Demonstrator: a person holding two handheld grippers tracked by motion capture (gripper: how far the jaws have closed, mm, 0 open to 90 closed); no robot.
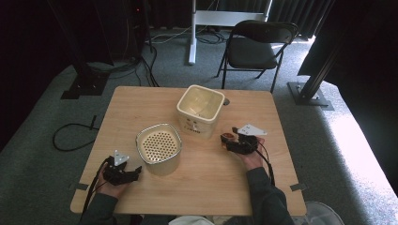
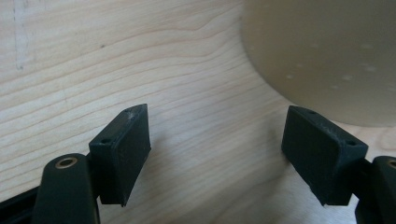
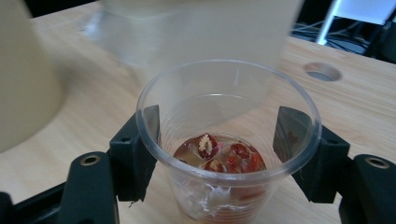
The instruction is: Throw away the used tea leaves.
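My right gripper (image 1: 228,140) (image 3: 219,149) is shut on a clear plastic cup (image 3: 224,107) right of the table's middle. Its pads press on the cup's two sides. Red fruit pieces (image 3: 219,156) lie in a little liquid at the cup's bottom. Just beyond the cup stands a cream square pot (image 1: 199,110) (image 3: 201,32), open at the top. A cream round basket with a perforated bottom (image 1: 158,147) (image 2: 327,51) stands at centre left. My left gripper (image 1: 136,170) (image 2: 217,140) rests low beside that basket at the front left. It is open, with bare wood between its jaws.
The wooden table (image 1: 141,101) has a round hole (image 3: 321,71) near its back, right of the pot. A black folding chair (image 1: 258,44) and a white stand (image 1: 192,33) are on the carpet behind. A cable (image 1: 70,136) loops on the floor at the left.
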